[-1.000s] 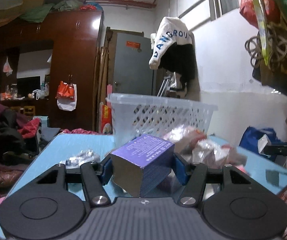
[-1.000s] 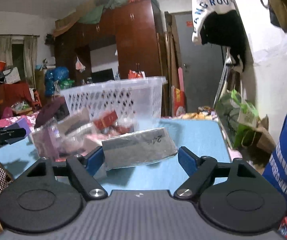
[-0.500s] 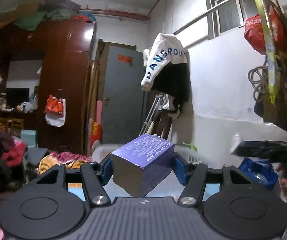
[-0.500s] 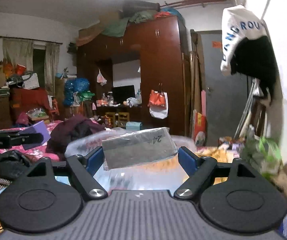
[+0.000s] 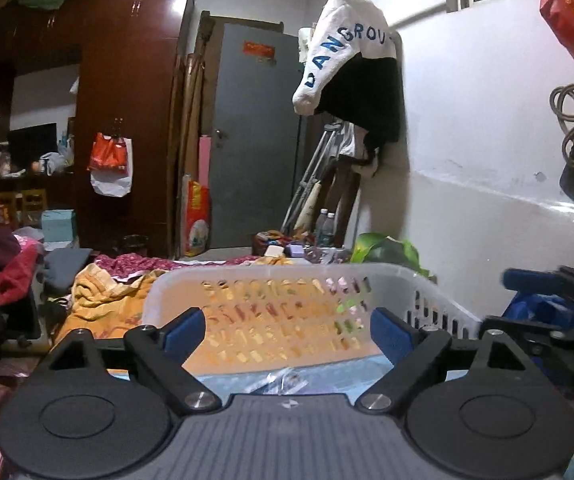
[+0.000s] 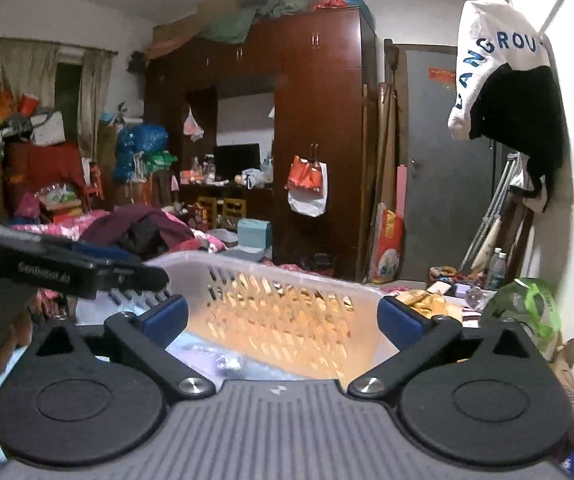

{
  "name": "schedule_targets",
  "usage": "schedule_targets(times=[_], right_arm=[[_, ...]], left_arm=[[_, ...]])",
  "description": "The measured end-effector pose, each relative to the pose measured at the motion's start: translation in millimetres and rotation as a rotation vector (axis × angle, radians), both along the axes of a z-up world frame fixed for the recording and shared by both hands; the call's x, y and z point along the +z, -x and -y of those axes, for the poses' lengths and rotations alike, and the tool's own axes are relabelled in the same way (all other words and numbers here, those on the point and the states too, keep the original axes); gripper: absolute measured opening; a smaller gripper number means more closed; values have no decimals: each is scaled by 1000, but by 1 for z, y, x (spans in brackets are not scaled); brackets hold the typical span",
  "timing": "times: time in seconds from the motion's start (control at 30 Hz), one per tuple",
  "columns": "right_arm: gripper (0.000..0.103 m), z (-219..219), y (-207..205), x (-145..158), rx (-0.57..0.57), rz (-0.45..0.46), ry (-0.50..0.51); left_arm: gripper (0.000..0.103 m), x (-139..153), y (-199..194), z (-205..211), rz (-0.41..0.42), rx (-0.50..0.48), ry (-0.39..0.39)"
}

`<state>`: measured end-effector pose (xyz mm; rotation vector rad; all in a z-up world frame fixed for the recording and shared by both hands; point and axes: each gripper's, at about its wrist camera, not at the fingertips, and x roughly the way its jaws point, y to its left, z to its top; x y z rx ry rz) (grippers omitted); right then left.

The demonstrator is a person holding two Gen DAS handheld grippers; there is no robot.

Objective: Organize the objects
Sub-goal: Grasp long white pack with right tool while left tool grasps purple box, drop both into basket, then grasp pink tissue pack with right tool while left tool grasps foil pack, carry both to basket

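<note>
L gripper (image 5: 288,330): jaws spread wide, nothing between the blue pads (image 5: 185,330). Positioned over the near side of the white basket (image 5: 391,276), looking down into it. R gripper (image 6: 283,318): also spread wide, pads (image 6: 397,320) bare, nothing held. It sits at the basket (image 6: 223,262) too, near rim, angled across it.

Basket = landmark. White plastic, slotted walls; far wall glows orange from cloth behind it. Floor of the basket shows light blue. Inside, near wall: clear crinkly packet (image 5: 283,380) lying flat, contents too blurred to ID. R view shows similar clear wrapping (image 6: 223,360) on the basket floor, just below the L-side pad; cannot tell if same item. No box visible in either view; the basket floor right under the grippers is hidden by the gripper bodies.

In L view, R gripper's body (image 5: 555,320) is seen at the basket's right edge, close beside it. In R view, L gripper's body (image 6: 63,272) crosses above the basket's left rim, w/ the person's fingers (image 6: 1,344) on its handle.

Behind the basket: orange/yellow cloth (image 5: 99,300), then dark wood wardrobe (image 5: 127,112) and grey door (image 5: 255,140). White/black garment w/ blue lettering (image 5: 347,52) hangs on the wall above the basket's right side. Green bag (image 6: 527,308) to the right of the basket.
</note>
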<state>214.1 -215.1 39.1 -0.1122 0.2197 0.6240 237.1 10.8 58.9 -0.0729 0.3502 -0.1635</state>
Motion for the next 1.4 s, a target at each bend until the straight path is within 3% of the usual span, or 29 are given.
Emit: schedule_targets(times=[0.07, 0.13, 0.17, 0.27, 0.37, 0.43, 0.53, 0.6, 0.7, 0.8, 1.0, 1.1, 1.13, 1.17, 1.4], right_arm=[[103, 11, 11, -7, -9, -40, -30], [103, 25, 27, -21, 12, -82, -60], [103, 33, 39, -32, 21, -94, -75], [103, 52, 71, -64, 4, -148, -116], [103, 63, 101, -93, 8, -198, -158], [103, 67, 105, -99, -2, -212, -163], [103, 79, 108, -104, -42, -248, -240], [103, 79, 110, -106, -4, -263, -281], [103, 58, 121, -107, 66, -204, -164], [101, 41, 119, -112, 110, -211, -100], [99, 16, 106, -113, 78, -187, -16], [84, 10, 111, -117, 72, -180, 3], [84, 12, 113, -118, 67, -177, -4], [84, 16, 118, -119, 71, -179, -10], [83, 31, 133, -116, 43, -174, -37]], left_arm=[[92, 0, 20, -2, -4, 12, 9], [92, -6, 61, 0, 64, -34, 7], [92, -16, 90, 2, 113, -60, 3], [92, -46, 146, 11, 157, -72, 12], [92, -80, 188, 21, 138, -82, 51], [91, -98, 202, 32, 99, -92, 35], [88, -112, 206, 44, 66, -111, 0], [83, -115, 197, 42, 54, -109, 34], [71, -121, 184, 37, 29, -113, 62], [57, -129, 176, 38, 22, -109, 54], [56, -127, 171, 46, 35, -134, 33], [55, -128, 171, 49, 39, -136, 19], [51, -128, 172, 49, 40, -138, 17], [40, -128, 173, 50, 44, -136, 11], [37, -123, 189, 49, 99, -114, -2]])
